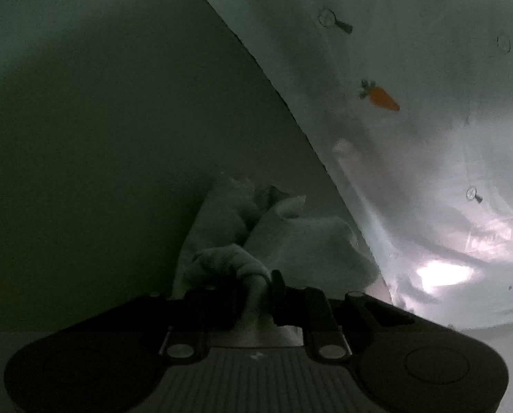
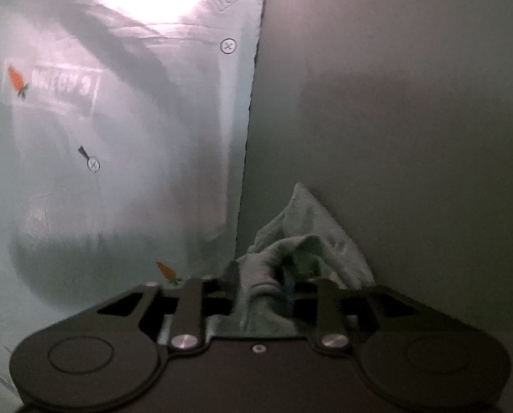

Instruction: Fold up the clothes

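Note:
A thin pale garment (image 1: 411, 130) printed with small orange carrots (image 1: 380, 96) fills the right of the dim left wrist view, with light glowing through it. A bunched corner of it (image 1: 256, 237) runs down into my left gripper (image 1: 254, 292), whose pads pinch a narrow strip of the cloth. In the right wrist view the same garment (image 2: 118, 179) hangs on the left, and a label (image 2: 63, 89) shows through it in mirror writing. Another crumpled corner (image 2: 301, 241) lies between the fingers of my right gripper (image 2: 273, 292); a dark gap shows beside the cloth there.
A plain grey-green surface (image 1: 101, 120) takes up the left of the left wrist view and the right of the right wrist view (image 2: 411, 120). The garment's straight edge (image 2: 249, 120) divides it from the lit cloth. Everything is dark and blurred.

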Tool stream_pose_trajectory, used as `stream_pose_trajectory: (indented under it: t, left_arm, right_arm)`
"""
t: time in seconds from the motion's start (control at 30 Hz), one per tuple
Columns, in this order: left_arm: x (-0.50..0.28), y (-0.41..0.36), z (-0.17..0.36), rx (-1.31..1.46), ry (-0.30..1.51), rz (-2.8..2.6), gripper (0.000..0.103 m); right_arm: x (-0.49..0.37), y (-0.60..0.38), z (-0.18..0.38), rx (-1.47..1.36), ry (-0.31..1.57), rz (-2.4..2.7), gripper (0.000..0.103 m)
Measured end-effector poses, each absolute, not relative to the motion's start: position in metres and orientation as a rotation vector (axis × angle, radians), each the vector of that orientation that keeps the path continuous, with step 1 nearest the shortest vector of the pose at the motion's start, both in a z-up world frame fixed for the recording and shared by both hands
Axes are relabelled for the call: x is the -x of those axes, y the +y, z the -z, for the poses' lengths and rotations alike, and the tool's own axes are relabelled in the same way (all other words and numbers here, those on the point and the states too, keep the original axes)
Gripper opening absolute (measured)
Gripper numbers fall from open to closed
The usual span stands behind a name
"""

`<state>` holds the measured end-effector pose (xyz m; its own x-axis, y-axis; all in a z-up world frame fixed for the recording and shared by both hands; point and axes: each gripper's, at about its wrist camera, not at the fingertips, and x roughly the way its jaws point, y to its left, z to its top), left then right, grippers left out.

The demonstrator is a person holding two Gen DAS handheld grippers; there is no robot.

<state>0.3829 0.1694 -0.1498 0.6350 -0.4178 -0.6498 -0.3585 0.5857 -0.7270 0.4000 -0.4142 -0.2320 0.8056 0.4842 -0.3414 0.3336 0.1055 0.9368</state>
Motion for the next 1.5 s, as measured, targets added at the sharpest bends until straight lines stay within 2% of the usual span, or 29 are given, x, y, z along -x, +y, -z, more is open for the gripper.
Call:
stream_pose_trajectory:
  t: [0.1,0.27,0.37,0.6,0.7,0.73,0.77,0.8,0.83,0.87,0.9,0.93,1.23,1.37,1.4,1.43,1.47,1.5]
  left_arm:
    - [-0.376,0.169,0.140,0.957,0.907,0.067,0.033]
    - [-0.352,0.182,0.129,0.956,0.845,0.045,0.055]
    - [-0.338,0.189,0.123,0.934,0.820,0.037,0.056]
    - [-0.318,0.176,0.136,0.868,0.902,0.044,0.057]
    - [-0.318,0.171,0.139,0.929,0.876,0.088,0.057]
    - [-0.319,0.169,0.139,0.951,0.864,0.106,0.057]
    - [-0.322,0.166,0.139,0.958,0.860,0.117,0.055]
    - [-0.325,0.163,0.139,0.954,0.861,0.122,0.055]
    - [-0.328,0.160,0.140,0.952,0.864,0.119,0.049]
    - [-0.331,0.157,0.141,0.952,0.867,0.109,0.019]
    - [-0.332,0.157,0.143,0.961,0.870,0.098,0.007]
    - [-0.332,0.159,0.144,0.978,0.873,0.088,0.010]
    - [-0.355,0.188,0.144,1.352,0.718,0.122,0.009]
    - [-0.384,0.192,0.167,1.501,0.686,0.065,0.009]
    - [-0.391,0.193,0.175,1.541,0.679,0.044,0.011]
    - [-0.396,0.195,0.183,1.584,0.671,0.018,0.017]
    - [-0.400,0.197,0.190,1.623,0.656,-0.012,0.032]
    - [-0.402,0.200,0.195,1.653,0.633,-0.036,0.039]
  right_arm:
    - [-0.394,-0.417,0.228,-1.483,0.678,-0.152,0.042]
    - [-0.369,-0.422,0.221,-1.443,0.656,-0.141,0.047]
    - [-0.354,-0.421,0.219,-1.390,0.672,-0.150,0.048]
    - [-0.331,-0.406,0.217,-1.227,0.737,-0.180,0.048]
    - [-0.335,-0.395,0.214,-1.162,0.783,-0.193,0.044]
    - [-0.336,-0.392,0.212,-1.142,0.791,-0.197,0.040]
    - [-0.339,-0.390,0.211,-1.128,0.794,-0.216,0.036]
    - [-0.341,-0.389,0.209,-1.121,0.795,-0.233,0.026]
    - [-0.343,-0.389,0.207,-1.125,0.790,-0.238,0.017]
    - [-0.345,-0.388,0.205,-1.128,0.785,-0.242,0.016]
    - [-0.347,-0.389,0.203,-1.134,0.773,-0.234,0.012]
    - [-0.347,-0.391,0.201,-1.144,0.760,-0.223,0.009]
    - [-0.382,-0.413,0.195,-1.523,0.594,-0.265,0.005]
    - [-0.429,-0.405,0.196,-1.547,0.587,-0.229,0.005]
    - [-0.439,-0.404,0.198,-1.558,0.588,-0.224,0.005]
    - [-0.447,-0.403,0.202,-1.569,0.590,-0.215,0.005]
    - [-0.456,-0.402,0.205,-1.569,0.594,-0.196,0.007]
    - [-0.465,-0.402,0.208,-1.568,0.597,-0.177,0.009]
